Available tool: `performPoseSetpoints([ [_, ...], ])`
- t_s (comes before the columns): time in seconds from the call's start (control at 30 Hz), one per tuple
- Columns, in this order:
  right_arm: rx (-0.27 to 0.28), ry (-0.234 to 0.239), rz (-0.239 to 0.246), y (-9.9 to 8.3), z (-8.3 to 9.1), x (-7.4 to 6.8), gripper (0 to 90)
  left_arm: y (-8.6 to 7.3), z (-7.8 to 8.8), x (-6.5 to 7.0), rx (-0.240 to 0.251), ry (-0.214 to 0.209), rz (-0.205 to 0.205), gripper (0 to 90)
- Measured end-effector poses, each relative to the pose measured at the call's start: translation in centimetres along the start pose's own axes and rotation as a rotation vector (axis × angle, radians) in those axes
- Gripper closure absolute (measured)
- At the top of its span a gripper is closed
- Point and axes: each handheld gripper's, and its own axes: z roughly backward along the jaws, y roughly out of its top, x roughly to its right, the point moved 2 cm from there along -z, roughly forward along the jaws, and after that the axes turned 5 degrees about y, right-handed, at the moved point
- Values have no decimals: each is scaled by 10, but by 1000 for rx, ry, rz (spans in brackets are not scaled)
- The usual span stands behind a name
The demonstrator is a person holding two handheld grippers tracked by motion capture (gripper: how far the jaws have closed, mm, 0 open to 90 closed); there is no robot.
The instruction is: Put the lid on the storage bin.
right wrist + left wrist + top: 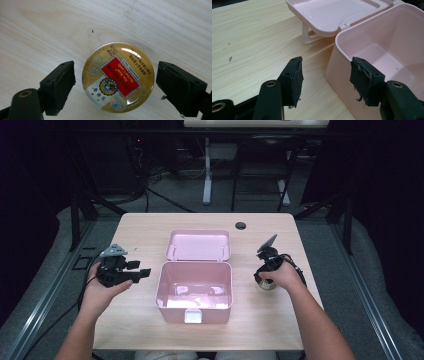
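Straddling candy tin (118,77) flat on table (280,320), right of pink box (195,290) | right claw (115,87) directly above, jaws wide, not touching | left claw (325,80) open, empty, by box's left wall

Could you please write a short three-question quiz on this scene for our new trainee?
1. True or false: the pink box has its lid shut.
2. What lies between the jaws of the right gripper?
3. The left gripper is: A) shut on the box wall, B) open beside the box, C) inside the box.

Key: 1 false, the lid lies open behind it. 2 a round herbal candy tin, not yet clamped. 3 B.
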Motion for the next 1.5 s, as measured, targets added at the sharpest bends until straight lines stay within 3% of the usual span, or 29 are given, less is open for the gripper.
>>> performPoseSetpoints([
  [0.67,-38,14,-16,-4,-10,2,197,-1,-2,-1,2,3,1,429],
  [0.83,-50,11,15,-7,-9,0,199,-1,-1,-1,2,3,4,429],
  [1.5,-68,26,13,-12,-17,-3,174,-2,-3,-3,-3,5,5,429],
])
